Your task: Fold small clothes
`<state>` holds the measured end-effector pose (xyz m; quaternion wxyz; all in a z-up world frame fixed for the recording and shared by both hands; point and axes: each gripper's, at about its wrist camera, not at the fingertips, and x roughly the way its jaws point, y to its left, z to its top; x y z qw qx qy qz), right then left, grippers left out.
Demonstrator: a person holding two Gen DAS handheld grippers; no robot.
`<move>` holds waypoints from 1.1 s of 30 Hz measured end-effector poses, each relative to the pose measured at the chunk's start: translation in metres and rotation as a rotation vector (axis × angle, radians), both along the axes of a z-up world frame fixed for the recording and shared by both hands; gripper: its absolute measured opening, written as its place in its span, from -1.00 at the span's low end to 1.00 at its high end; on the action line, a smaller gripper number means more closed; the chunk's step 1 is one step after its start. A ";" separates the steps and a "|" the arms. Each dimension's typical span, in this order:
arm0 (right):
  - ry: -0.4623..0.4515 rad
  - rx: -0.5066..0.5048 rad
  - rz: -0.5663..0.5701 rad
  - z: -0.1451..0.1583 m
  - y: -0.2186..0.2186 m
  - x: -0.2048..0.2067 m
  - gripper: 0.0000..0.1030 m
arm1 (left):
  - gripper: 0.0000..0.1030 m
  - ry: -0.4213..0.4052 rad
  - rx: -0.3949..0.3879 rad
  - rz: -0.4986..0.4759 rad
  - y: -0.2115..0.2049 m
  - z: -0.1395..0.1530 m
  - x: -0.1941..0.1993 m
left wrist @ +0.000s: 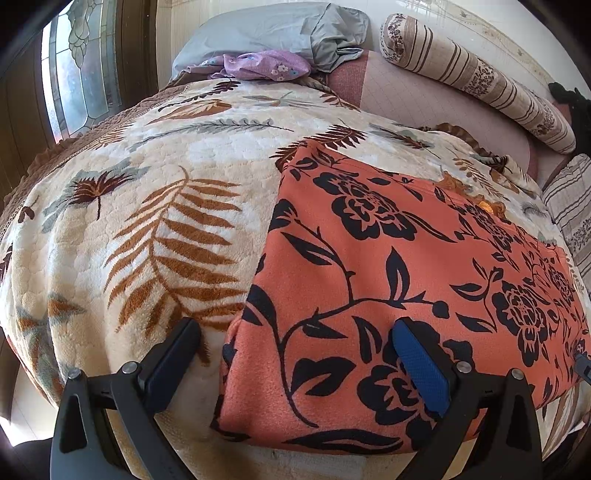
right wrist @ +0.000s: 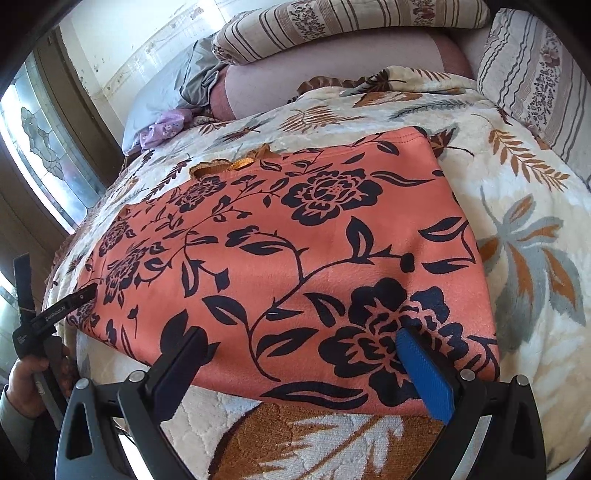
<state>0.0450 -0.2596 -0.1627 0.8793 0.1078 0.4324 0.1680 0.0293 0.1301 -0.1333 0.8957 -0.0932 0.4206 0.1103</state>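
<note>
An orange garment with a black flower print lies folded flat on the leaf-patterned blanket. My left gripper is open over its near left corner, one finger above the blanket and one above the cloth. My right gripper is open over the garment's near edge, holding nothing. The left gripper also shows in the right wrist view at the garment's left end, held by a hand.
A grey pillow and a purple flowered cloth lie at the bed's far end. A striped bolster lies at the back right. A striped cushion sits to the right. A stained-glass window is on the left.
</note>
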 end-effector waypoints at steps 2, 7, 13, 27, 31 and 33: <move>0.001 0.006 0.000 0.000 -0.001 0.000 0.99 | 1.00 0.000 0.001 0.000 0.000 0.000 0.000; 0.031 0.101 -0.027 0.005 -0.013 0.003 0.99 | 1.00 0.007 -0.021 -0.001 0.002 0.001 0.000; 0.083 0.367 -0.139 -0.001 -0.051 0.006 0.99 | 1.00 0.005 -0.065 0.021 0.009 0.002 0.001; 0.062 0.339 -0.142 0.004 -0.049 0.004 0.99 | 1.00 -0.003 -0.090 0.112 0.021 0.005 -0.002; 0.053 0.301 -0.121 0.006 -0.042 0.005 0.99 | 1.00 -0.028 -0.067 0.104 0.018 0.011 -0.004; 0.053 0.302 -0.122 0.005 -0.042 0.005 0.99 | 1.00 -0.065 -0.040 0.116 0.018 0.018 -0.008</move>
